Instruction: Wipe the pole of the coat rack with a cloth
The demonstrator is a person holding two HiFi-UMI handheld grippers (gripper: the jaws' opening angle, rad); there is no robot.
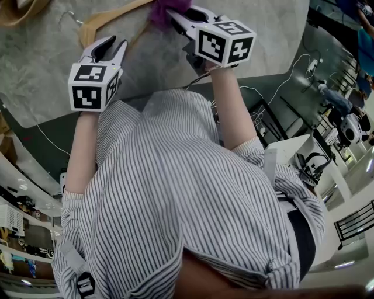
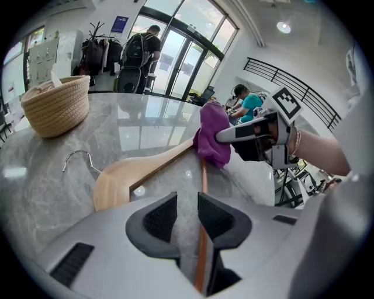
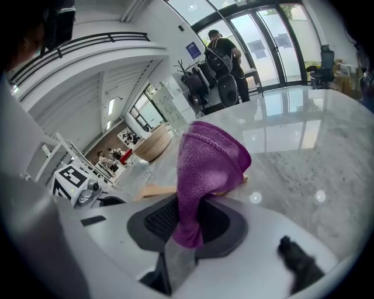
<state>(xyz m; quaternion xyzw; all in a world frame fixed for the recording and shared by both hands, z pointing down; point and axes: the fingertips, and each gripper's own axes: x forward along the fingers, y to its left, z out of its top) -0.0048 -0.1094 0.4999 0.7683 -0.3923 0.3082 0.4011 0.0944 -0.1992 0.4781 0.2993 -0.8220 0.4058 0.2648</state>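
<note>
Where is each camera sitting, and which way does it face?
Head view: on the person's head, steeply down; striped shirt, forearms, left gripper, right gripper show.
Left gripper view: on that gripper, facing the wooden hanger; its jaws show.
Right gripper view: on that gripper, facing the purple cloth its jaws pinch.
All three share the purple cloth.

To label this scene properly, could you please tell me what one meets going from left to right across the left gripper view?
basket → hanger hook → cloth → right tool
</note>
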